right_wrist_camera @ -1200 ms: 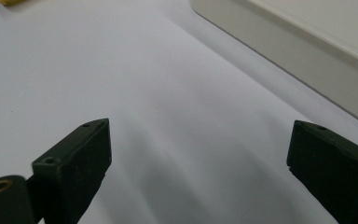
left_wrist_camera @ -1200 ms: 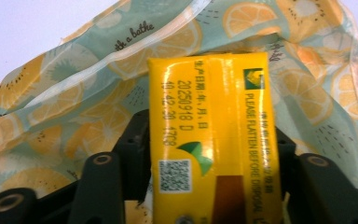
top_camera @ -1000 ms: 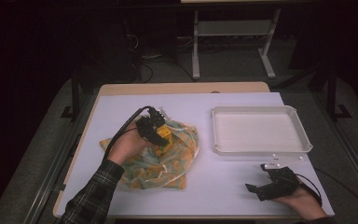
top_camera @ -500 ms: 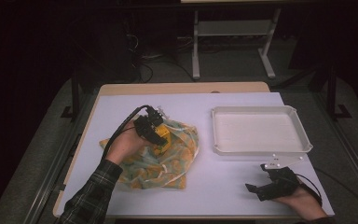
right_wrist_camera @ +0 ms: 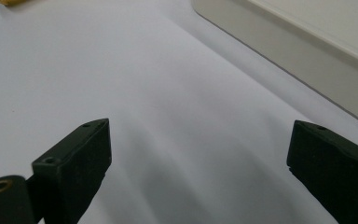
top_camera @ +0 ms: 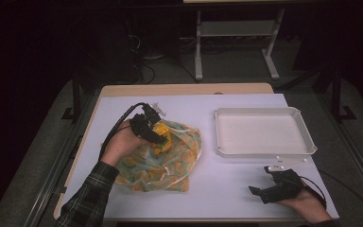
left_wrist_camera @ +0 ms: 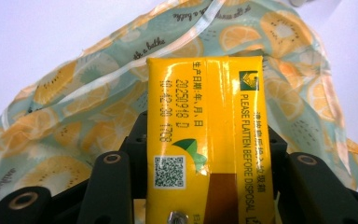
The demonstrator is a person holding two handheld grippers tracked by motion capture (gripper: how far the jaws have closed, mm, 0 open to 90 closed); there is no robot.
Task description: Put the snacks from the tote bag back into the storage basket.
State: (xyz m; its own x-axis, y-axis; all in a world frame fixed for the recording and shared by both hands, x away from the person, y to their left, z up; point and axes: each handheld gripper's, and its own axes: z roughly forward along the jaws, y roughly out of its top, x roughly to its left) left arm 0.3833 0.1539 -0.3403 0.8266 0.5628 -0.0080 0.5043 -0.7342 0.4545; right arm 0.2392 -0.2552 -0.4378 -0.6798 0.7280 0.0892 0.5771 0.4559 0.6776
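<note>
Taking the white tray as the mark: nearest the person and just short of its front edge, the right gripper rests on the table, jaws spread wide around nothing. Well to the tray's left, over the fruit-print bag, the left gripper clamps a yellow drink carton between half-closed jaws. As I judge it, the carton is just out of the bag and not yet carried across; the tray holds nothing, so the setting-down is left
</note>
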